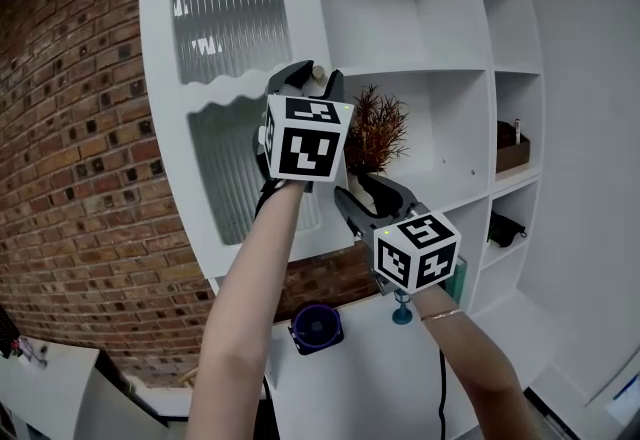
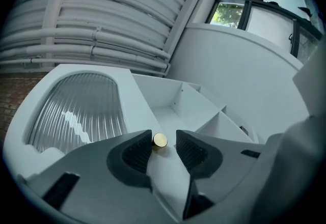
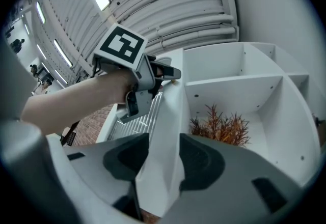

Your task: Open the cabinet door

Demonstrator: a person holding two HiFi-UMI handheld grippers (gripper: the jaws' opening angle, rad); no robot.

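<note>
Right tongs (image 3: 164,142) clamped on cabinet door (image 3: 167,111) edge, left tongs (image 2: 163,146) apart around gold knob (image 2: 160,140).

light: bright, even | glare: ribbed glass (image 2: 76,111) | edges: fisheye-bent, dark corners | focus: sharp

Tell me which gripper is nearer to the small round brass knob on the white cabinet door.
Left. The left gripper has the small round brass knob between its open jaws; the right gripper grips the white cabinet door lower down.
</note>
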